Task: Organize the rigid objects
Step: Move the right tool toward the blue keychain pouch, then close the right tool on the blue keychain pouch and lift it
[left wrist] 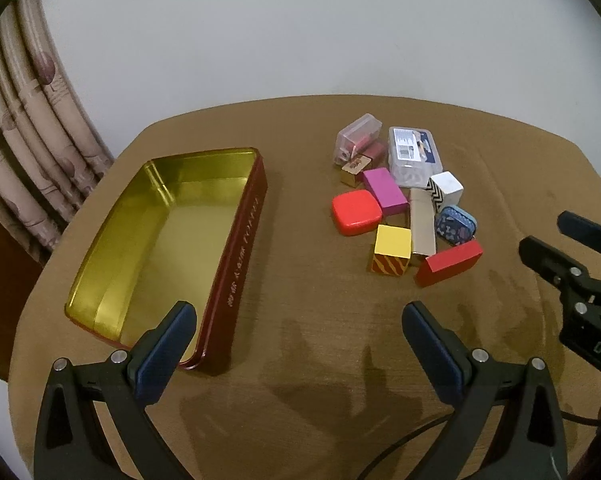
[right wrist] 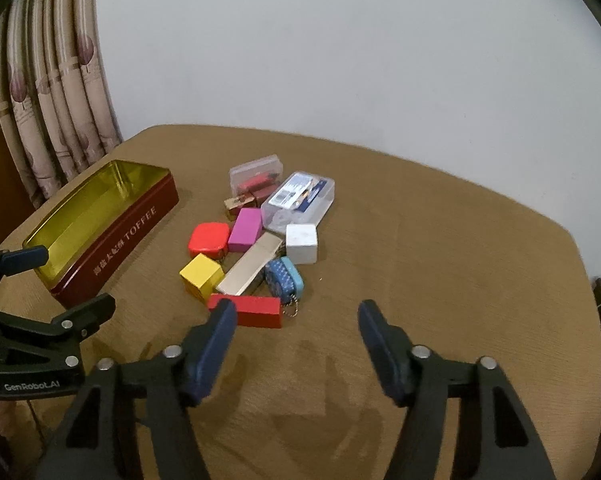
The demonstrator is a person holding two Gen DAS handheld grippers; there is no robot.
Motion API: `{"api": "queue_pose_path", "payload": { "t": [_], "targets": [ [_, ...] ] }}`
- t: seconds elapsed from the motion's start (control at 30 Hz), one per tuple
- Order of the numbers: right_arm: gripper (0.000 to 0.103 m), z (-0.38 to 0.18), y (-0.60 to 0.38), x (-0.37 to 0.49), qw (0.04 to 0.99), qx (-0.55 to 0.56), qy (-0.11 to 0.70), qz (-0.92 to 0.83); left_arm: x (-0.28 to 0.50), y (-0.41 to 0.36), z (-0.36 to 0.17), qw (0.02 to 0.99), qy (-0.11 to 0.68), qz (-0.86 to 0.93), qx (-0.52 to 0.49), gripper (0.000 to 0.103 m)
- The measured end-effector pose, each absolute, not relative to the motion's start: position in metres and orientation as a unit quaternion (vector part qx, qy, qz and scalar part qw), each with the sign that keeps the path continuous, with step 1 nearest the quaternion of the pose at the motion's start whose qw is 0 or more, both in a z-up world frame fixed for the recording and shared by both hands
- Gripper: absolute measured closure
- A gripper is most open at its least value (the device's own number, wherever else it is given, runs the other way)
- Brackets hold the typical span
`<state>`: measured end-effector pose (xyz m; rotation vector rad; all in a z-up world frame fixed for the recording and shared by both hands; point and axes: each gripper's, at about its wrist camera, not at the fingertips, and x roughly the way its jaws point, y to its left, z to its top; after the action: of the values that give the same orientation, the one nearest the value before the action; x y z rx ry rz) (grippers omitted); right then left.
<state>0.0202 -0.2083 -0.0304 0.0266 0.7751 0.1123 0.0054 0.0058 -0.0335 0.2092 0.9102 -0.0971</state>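
A cluster of small rigid objects sits on the far right part of the table, well apart from the open toffee tin on the left. The tin's gold interior shows nothing inside; its near corner is hidden behind the left gripper's left finger.

In the pile, a red block lies nearest, its left end covered in the right wrist view by a blue pad of the right gripper. Behind it sit a yellow cube, a gold bar and a blue patterned case with a small chain. Farther back are a red rounded box, a magenta block and a white cube. Two clear plastic boxes stand at the rear; their contents and label print are too small to read. A small gold-brown item beside them is mostly hidden.

The left gripper's jaws are spread wide over bare table, pinching nothing. The right gripper's jaws are also apart and hold nothing, hovering just before the red block.

The table is covered in a tan woven cloth with darker patches near the front. Behind is a plain pale wall, with a patterned curtain at the left. Dark wood shows at the edges, cut off by the fisheye rim.
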Motion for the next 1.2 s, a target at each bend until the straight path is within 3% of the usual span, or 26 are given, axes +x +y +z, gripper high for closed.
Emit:
{"api": "queue_pose_path", "payload": {
  "t": [0.1,0.2,0.73,0.97,1.2],
  "targets": [
    [0.043,-0.039,-0.206,0.025,0.92,0.007,0.388,0.056,0.007,0.005,-0.037,0.892,0.437,-0.054,0.105,0.001],
    [0.057,-0.045,-0.204,0.035,0.915,0.003,0.399,0.062,0.01,0.002,-0.041,0.891,0.435,-0.058,0.114,0.001],
    [0.058,-0.074,-0.195,0.105,0.882,-0.02,0.459,0.103,0.018,-0.005,-0.053,0.889,0.427,-0.084,0.144,0.003],
    [0.08,-0.09,-0.192,0.118,0.874,-0.016,0.472,0.115,0.023,-0.011,-0.059,0.886,0.43,-0.089,0.151,0.003],
    [0.081,-0.098,-0.198,0.108,0.896,-0.032,0.439,0.064,0.032,-0.02,-0.063,0.882,0.432,-0.106,0.157,0.005]
  ]
}}
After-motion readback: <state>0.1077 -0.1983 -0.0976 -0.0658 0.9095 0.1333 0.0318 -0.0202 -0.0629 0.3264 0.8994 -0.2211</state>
